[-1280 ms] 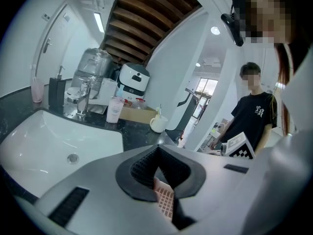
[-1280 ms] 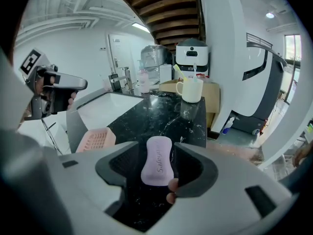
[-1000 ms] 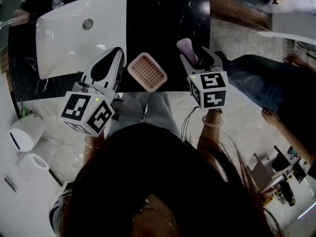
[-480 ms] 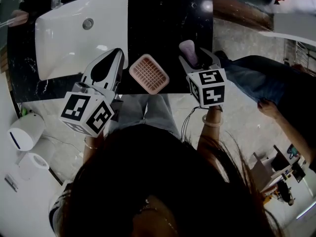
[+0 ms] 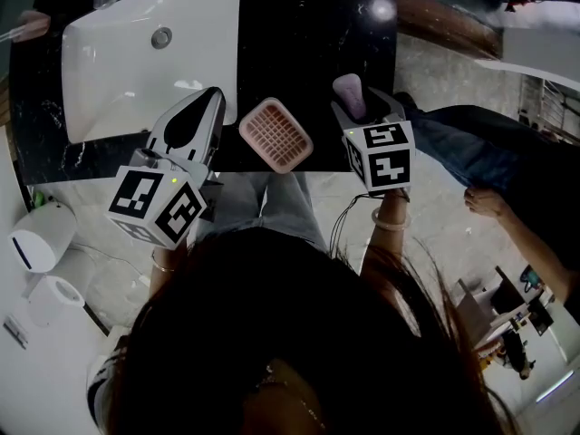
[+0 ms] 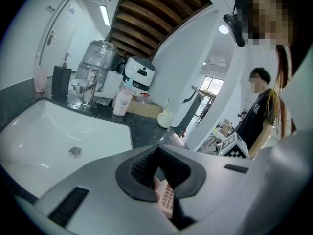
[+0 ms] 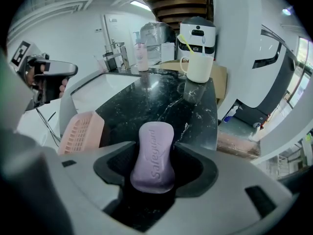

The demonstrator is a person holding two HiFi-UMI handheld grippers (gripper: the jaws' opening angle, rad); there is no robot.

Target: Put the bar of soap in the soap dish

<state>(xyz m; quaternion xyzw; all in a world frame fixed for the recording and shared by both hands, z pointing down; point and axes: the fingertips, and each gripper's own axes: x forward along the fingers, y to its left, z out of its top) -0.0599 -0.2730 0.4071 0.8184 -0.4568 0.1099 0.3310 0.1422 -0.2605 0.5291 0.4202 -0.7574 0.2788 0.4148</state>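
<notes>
A pink slatted soap dish [image 5: 275, 133] lies on the black counter [image 5: 299, 34] near its front edge, between my two grippers. My right gripper [image 5: 362, 107] hovers just right of the dish, shut on a lilac bar of soap [image 5: 349, 92]. The right gripper view shows the bar [image 7: 152, 136] standing lengthwise between the jaws of that gripper [image 7: 155, 156], with the dish [image 7: 82, 131] to its lower left. My left gripper [image 5: 216, 93] hangs left of the dish, shut with nothing in it. In the left gripper view its tips [image 6: 155, 151] meet, and the dish [image 6: 165, 199] shows through the gap below them.
A white sink [image 5: 136, 53] fills the counter's left part, with a faucet [image 6: 88, 89], a dispenser [image 6: 61, 80] and a bottle [image 6: 121, 102] behind it. A mug with a toothbrush [image 7: 198, 65] stands at the counter's far end. A person's legs [image 5: 489, 143] are on the right.
The right gripper with the soap has drifted slightly rightward in the view. The left gripper and the dish have hardly moved. The bystander's hand at right has shifted.
</notes>
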